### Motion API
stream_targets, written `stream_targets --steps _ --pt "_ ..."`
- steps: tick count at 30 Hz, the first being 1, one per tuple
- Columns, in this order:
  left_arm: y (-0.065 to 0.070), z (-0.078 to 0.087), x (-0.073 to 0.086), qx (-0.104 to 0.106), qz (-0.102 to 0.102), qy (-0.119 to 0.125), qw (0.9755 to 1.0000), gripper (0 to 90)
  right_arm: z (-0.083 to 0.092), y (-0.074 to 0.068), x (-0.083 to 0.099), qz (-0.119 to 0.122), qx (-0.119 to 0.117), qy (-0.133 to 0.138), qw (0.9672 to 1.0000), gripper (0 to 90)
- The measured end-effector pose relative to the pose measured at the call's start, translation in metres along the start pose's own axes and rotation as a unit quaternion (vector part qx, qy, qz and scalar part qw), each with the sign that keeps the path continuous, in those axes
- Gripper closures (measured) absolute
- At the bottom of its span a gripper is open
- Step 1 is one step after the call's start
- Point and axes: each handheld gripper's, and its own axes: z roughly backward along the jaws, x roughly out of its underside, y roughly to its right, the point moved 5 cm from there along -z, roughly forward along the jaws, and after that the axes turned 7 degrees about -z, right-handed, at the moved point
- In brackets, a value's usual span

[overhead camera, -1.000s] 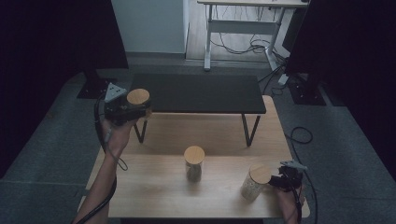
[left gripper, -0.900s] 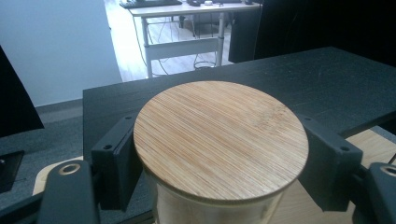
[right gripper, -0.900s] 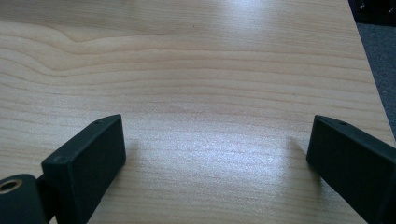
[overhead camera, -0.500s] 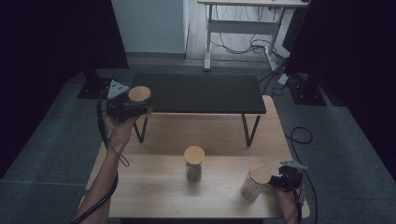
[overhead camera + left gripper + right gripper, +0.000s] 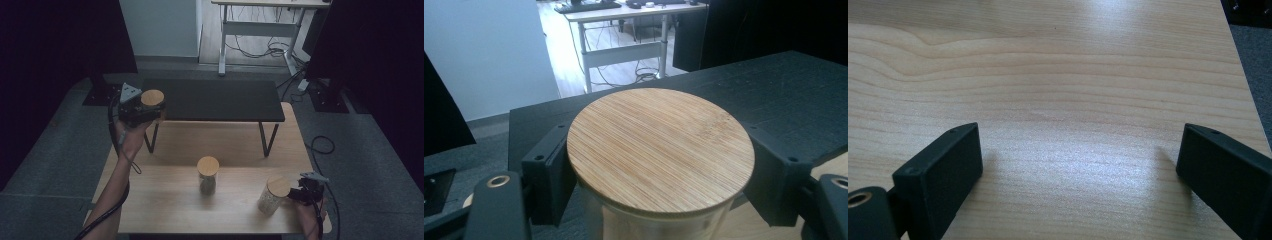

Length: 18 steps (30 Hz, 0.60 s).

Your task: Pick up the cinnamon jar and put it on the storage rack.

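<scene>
My left gripper (image 5: pixel 150 111) jaws clamp the jar (image 5: pixel 659 150) just under its lid; it could slip; right gripper (image 5: pixel 1078 165) jaws gape empty.

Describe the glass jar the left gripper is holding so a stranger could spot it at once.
Start at the low black shelf on the light wooden table. At its left end, the left gripper holds a clear glass jar with a round bamboo lid. The other two lidded jars stand on the tabletop.
</scene>
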Motion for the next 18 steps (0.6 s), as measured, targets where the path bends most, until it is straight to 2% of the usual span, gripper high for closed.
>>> stream_targets --steps 18 --pt "-0.005 -0.017 -0.004 0.003 0.011 0.003 0.9999 24.1 0.000 0.000 0.000 -0.001 0.000 0.000 1.0000 3.8"
